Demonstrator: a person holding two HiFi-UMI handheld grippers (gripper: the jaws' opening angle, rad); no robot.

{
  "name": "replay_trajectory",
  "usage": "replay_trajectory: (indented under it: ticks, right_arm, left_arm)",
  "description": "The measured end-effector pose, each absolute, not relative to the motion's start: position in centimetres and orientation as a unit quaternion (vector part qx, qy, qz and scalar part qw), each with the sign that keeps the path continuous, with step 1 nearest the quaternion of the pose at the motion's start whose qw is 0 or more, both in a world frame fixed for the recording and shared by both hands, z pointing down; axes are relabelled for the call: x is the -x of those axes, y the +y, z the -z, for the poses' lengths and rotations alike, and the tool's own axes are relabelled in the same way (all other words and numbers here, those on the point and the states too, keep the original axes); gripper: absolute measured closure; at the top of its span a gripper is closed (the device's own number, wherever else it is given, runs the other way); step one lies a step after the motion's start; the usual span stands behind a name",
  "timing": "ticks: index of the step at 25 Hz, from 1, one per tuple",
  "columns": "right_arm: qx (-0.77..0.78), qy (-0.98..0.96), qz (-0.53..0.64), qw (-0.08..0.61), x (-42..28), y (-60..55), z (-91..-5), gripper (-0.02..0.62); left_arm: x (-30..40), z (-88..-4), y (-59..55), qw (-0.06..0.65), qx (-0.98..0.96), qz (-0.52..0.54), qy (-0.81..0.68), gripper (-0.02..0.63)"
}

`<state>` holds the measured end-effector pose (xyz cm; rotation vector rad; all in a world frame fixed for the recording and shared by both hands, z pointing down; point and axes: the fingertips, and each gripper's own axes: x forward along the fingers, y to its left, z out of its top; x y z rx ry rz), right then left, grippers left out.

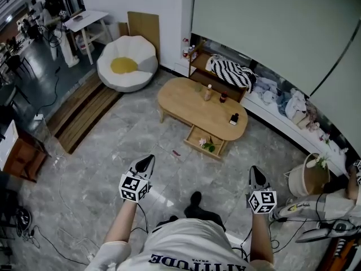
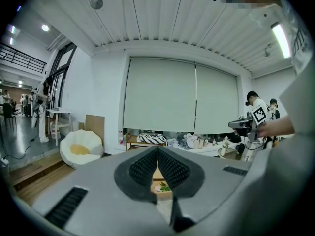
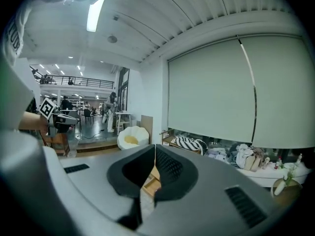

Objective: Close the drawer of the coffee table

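Head view: left tongs [image 1: 148, 160], right tongs [image 1: 256, 171] both together, empty, held out forward; drawer [image 1: 194, 136] open beyond.

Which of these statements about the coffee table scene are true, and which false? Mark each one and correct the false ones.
1. The drawer of the oval light-wood coffee table stands pulled out. True.
2. That drawer is empty. False: a pink flower with green leaves lies in it.
3. The left gripper and the right gripper both have their jaws shut on nothing. True.
4. The right gripper touches the drawer front. False: both grippers are over the grey floor, apart from the table.
5. The tabletop is bare. False: small bottles stand on it.
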<state>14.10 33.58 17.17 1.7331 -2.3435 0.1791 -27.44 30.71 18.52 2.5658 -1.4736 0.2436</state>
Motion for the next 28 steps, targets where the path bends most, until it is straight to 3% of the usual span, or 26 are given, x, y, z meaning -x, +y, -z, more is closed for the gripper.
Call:
replay_trajectory:
  ticks: [28]
  right_arm:
    - [-0.548,-0.825,-0.09,0.108,-21.1,12.1,-19.8,0.575]
  left_arm:
    - [18.1,-19.8,12.2,0.098,-0.846,-0.103,-0.514,0.584]
